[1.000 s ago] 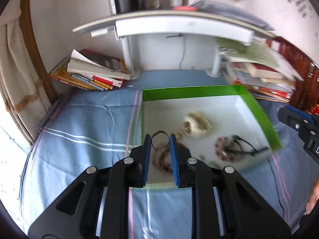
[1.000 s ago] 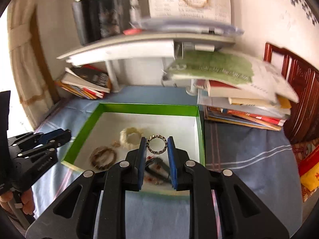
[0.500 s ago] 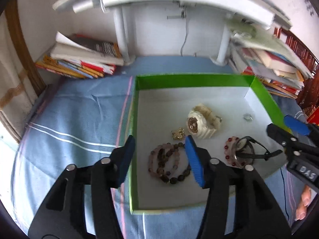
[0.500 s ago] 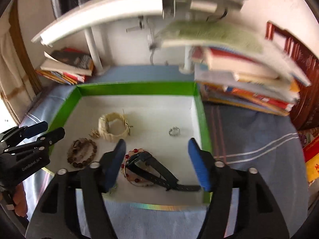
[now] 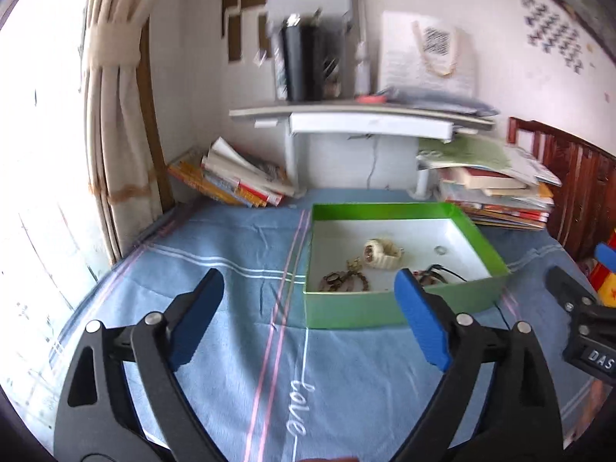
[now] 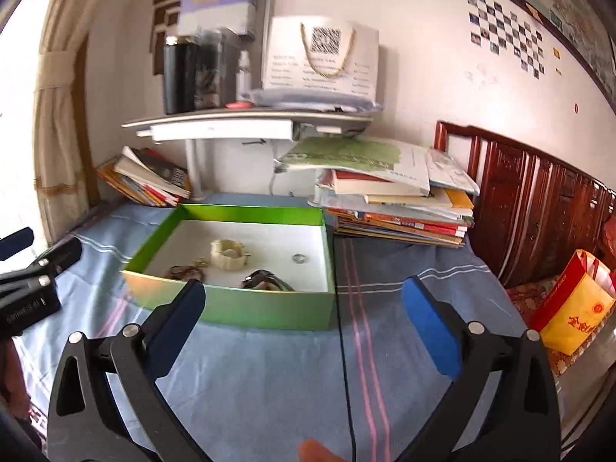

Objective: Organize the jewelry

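Note:
A green box [image 5: 385, 308] [image 6: 265, 310] with a white inside sits on the blue cloth. In it lie a cream watch [image 5: 381, 252] [image 6: 227, 253], a dark bead bracelet [image 5: 340, 281] [image 6: 184, 270], a small silver ring [image 5: 440, 249] [image 6: 298, 257] and a black-strapped watch [image 6: 265, 280]. My left gripper [image 5: 308, 288] hangs in front of the box over the cloth, its jaws opening wide with nothing between them. My right gripper [image 6: 304, 296] is likewise back from the box's near wall, jaws opening, nothing held.
Book stacks [image 5: 235, 181] [image 6: 400, 208] flank a white shelf stand [image 6: 215, 131] behind the box. A curtain [image 5: 111, 115] hangs at left, a dark wooden headboard [image 6: 539, 211] at right, with a red and yellow bag [image 6: 573, 308] below it.
Both grippers went from nearly shut over the box to wide open, and both pulled back and tilted up, so the box now lies farther ahead. The jewelry stays in the box.

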Tool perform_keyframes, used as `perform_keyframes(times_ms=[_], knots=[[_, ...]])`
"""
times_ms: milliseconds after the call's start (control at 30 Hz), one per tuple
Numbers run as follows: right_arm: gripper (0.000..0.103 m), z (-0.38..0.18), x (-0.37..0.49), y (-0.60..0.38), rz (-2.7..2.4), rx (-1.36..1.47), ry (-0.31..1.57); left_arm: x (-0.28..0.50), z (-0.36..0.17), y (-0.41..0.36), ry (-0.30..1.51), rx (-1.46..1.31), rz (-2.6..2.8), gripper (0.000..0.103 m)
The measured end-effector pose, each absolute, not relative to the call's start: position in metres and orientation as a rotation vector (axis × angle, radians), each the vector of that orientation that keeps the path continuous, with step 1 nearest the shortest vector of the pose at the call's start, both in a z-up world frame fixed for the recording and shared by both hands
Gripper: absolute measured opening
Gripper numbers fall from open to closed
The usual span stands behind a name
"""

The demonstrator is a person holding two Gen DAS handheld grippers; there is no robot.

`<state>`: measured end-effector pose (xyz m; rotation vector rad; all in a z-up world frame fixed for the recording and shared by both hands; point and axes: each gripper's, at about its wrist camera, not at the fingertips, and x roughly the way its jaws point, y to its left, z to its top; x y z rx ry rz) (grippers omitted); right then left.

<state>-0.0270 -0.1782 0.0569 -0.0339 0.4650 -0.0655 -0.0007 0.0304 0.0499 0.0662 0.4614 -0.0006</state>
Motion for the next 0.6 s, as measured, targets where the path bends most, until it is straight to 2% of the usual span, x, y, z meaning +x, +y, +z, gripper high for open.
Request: perform_keyframes(times_ms=[200,600], knots=[[0.1,0.059,-0.042,-0.165,-0.062,-0.083,0.447,-0.032,0.051,0.02,0.411,0.095,-0.037,0.094],[0.1,0.06,-0.043,-0.163,-0.053,-0.063,0.448,-0.027,0.046,0.023,0.441,0.096,-0.032,0.097]])
